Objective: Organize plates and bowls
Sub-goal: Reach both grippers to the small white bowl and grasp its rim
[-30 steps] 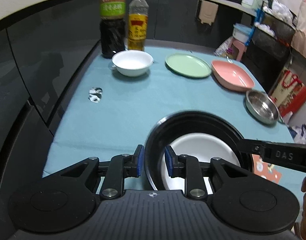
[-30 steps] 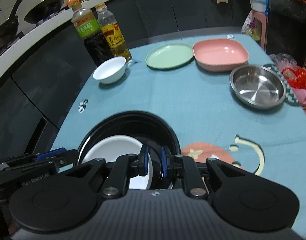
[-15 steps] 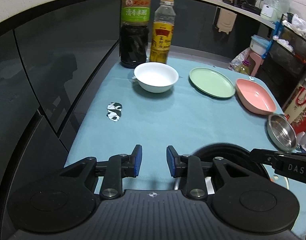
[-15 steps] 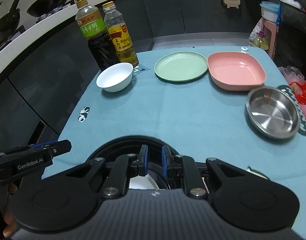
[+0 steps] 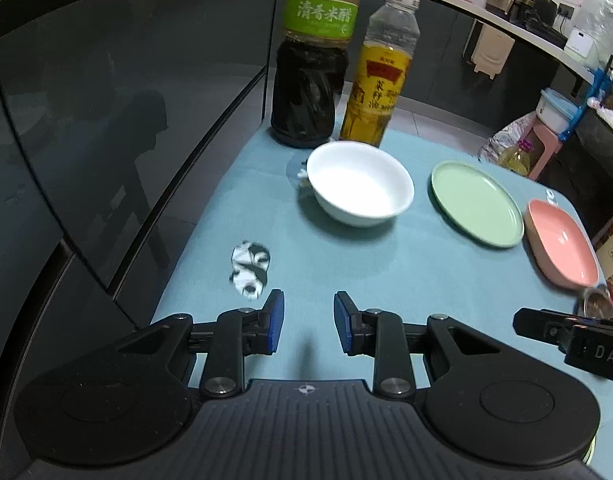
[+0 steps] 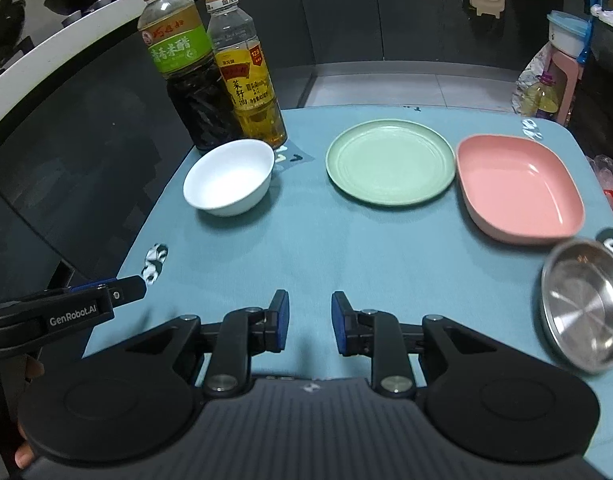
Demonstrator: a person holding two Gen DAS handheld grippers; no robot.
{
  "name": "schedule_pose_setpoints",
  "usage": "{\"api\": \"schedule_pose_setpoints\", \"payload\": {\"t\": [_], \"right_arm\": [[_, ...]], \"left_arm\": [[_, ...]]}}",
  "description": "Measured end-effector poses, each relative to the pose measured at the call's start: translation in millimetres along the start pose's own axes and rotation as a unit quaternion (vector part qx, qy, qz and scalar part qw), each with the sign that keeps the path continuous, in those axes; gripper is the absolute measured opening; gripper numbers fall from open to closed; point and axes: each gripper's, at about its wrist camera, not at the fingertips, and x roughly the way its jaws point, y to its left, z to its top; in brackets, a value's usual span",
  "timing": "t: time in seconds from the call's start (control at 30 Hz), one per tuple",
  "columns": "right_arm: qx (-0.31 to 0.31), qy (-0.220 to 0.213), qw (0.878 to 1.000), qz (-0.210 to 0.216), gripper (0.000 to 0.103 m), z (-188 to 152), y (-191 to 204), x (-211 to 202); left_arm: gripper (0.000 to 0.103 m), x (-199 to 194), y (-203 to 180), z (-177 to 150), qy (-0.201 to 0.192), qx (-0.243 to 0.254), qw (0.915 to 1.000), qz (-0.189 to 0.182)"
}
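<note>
My left gripper (image 5: 308,320) is open over bare blue cloth, nothing between its pads. My right gripper (image 6: 308,322) hangs beside it, its jaws opening and empty. Ahead on the table stand a white bowl (image 5: 360,184) (image 6: 228,178), a green plate (image 5: 476,204) (image 6: 390,162) and a pink rectangular dish (image 5: 562,248) (image 6: 518,188). A steel bowl (image 6: 582,312) lies near the right edge, to the right of my right gripper. Each gripper shows at the side of the other's view: the right one (image 5: 566,332), the left one (image 6: 106,296).
A dark vinegar bottle (image 5: 310,72) (image 6: 190,80) and a yellow oil bottle (image 5: 376,80) (image 6: 246,76) stand just behind the white bowl. Dark cabinet fronts run along the table's left edge. A panda print (image 5: 250,268) marks the tablecloth (image 6: 346,248).
Both grippers have moved forward across the table, away from the black bowl with the white plate in it, which has left view. The right jaws, shut before, have opened; the left ones stand wider.
</note>
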Motion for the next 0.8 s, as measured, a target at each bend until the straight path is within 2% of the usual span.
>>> {"api": "schedule_pose_setpoints", "payload": {"t": [0.17,0.47,0.8], "right_arm": [[-0.006,0.005,1.000,0.010,0.009,24.6,6.3,17.1],[0.005,0.022,0.999,0.025,0.009,60.2,11.5,60.2],[0.026,0.032,0.998,0.054,0.009,86.0,8.5,96.0]], "left_arm": [[0.026,11.8,0.5,20.5,-0.012,-0.014,0.9998,0.000],[0.026,54.1,2.9,50.0,-0.001,-0.043,0.9990,0.007],[0.026,88.0,4.5,72.9,-0.003,-0.080,0.9968,-0.003]]}}
